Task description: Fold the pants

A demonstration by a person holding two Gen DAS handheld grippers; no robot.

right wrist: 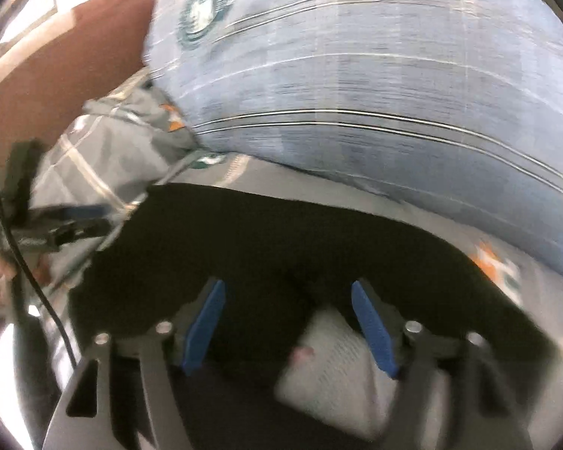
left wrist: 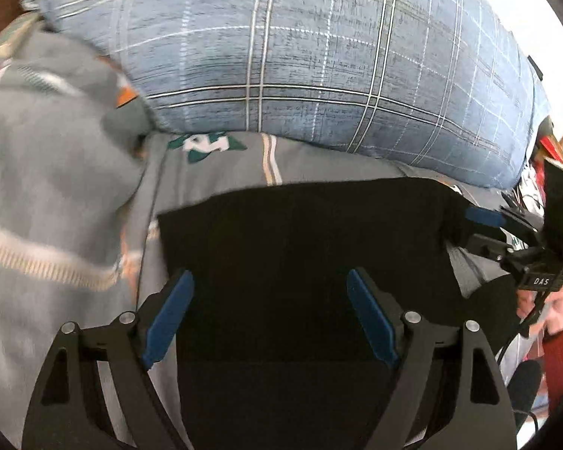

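The black pants [left wrist: 300,232] are laid on the grey bedsheet [left wrist: 214,172]; left claw [left wrist: 270,281] and right claw [right wrist: 287,292] are held apart, empty.

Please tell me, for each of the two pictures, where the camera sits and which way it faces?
Left wrist: on the left gripper, facing down over the black folded pants toward the blue plaid pillow; jaws open, the right gripper at the right edge.
Right wrist: on the right gripper, same direction; jaws open, the left gripper at the left edge.
Shared: pants, pillow, grey patterned bedsheet.
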